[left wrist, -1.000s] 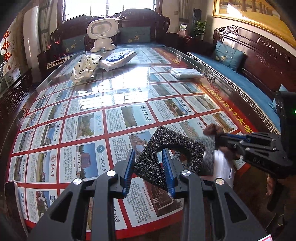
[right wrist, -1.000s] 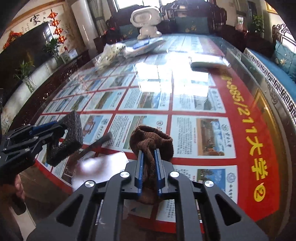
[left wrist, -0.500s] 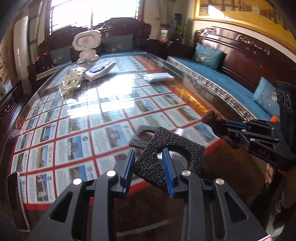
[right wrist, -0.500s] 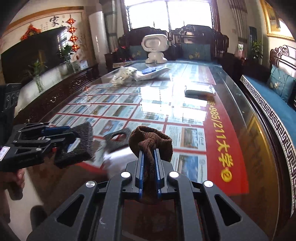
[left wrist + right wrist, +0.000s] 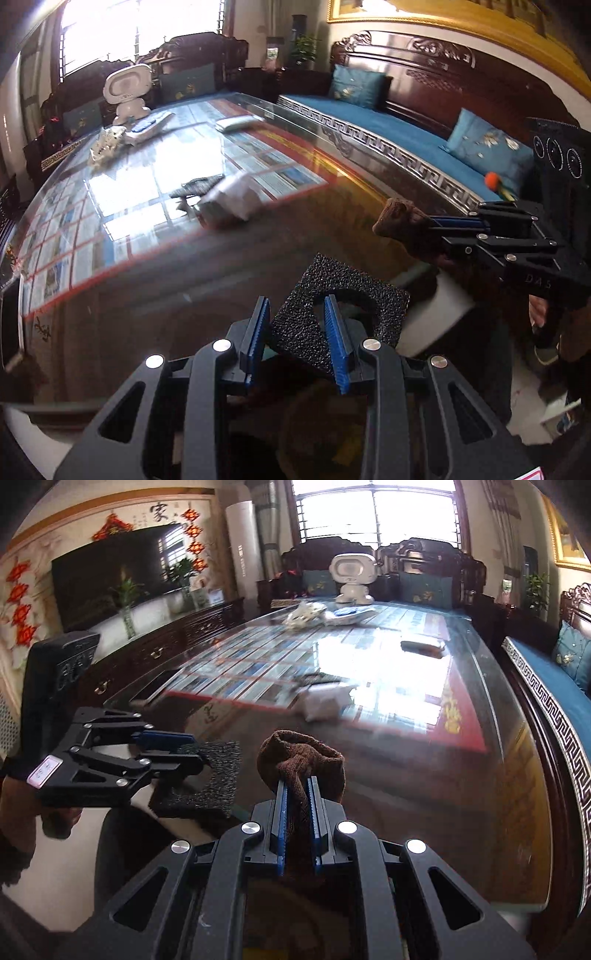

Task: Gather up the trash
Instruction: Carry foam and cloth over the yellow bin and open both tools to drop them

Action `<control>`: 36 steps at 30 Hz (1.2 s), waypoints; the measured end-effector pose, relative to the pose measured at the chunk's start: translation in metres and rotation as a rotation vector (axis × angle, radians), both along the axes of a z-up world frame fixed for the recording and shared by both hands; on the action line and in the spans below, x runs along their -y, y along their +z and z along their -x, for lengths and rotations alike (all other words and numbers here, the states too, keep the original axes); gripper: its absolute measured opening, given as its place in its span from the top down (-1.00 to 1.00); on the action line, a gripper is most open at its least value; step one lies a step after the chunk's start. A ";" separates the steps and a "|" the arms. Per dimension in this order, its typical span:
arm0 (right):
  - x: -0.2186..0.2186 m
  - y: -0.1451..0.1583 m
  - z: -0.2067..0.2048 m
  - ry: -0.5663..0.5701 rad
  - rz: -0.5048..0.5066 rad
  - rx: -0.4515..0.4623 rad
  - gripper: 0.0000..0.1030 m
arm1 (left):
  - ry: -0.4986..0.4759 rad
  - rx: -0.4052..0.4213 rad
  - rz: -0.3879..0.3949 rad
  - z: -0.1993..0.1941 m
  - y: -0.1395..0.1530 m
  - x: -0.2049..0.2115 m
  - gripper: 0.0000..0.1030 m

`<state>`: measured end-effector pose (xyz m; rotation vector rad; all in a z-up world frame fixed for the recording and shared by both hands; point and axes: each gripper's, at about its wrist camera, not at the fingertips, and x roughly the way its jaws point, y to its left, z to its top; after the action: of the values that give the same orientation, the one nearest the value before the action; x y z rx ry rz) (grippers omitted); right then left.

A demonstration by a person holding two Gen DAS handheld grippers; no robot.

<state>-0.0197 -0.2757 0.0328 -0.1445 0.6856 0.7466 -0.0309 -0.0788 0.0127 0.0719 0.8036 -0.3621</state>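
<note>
The left gripper (image 5: 297, 338) clamps a black foam square (image 5: 341, 314) with a round hole, one finger through the hole and one outside its edge. The right gripper (image 5: 295, 812) pinches a brown knitted sock (image 5: 301, 764) between its blue pads, the cuff bunched above the fingertips. Both pieces are held in the air off the near end of the desk (image 5: 221, 258), the foam to the left of the sock.

On the glass desk top, a crumpled white paper (image 5: 232, 201) lies just beside a dark flat scrap (image 5: 195, 186), blurred, well beyond both grippers. Farther off sit a folded white packet (image 5: 238, 122), a crinkled white bag (image 5: 107, 144) and a blue-and-white pouch (image 5: 147, 127), with a white toy robot (image 5: 127, 94) at the far end. A blue-cushioned bench (image 5: 406, 136) runs along the right side.
</note>
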 end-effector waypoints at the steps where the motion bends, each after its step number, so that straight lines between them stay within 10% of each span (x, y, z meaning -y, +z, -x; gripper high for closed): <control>1: 0.002 -0.002 0.011 0.011 0.001 -0.002 0.79 | -0.005 -0.005 -0.001 0.009 -0.002 0.003 0.38; 20: 0.023 -0.084 0.095 0.057 0.058 -0.211 0.79 | -0.082 -0.302 0.022 0.079 -0.138 0.044 0.36; 22: 0.025 -0.091 0.098 0.052 0.060 -0.230 0.79 | -0.106 -0.342 0.021 0.081 -0.152 0.048 0.20; 24: 0.026 -0.095 0.100 0.050 0.064 -0.239 0.79 | -0.094 -0.350 0.022 0.082 -0.161 0.049 -0.36; 36: 0.016 -0.118 0.109 0.116 0.132 -0.277 0.75 | 0.001 -0.310 -0.033 0.079 -0.150 0.025 -0.42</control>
<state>-0.1290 -0.2913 -0.0854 -0.2046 0.9978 0.8413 -0.1094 -0.1035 -0.1375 0.0465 1.1167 -0.3637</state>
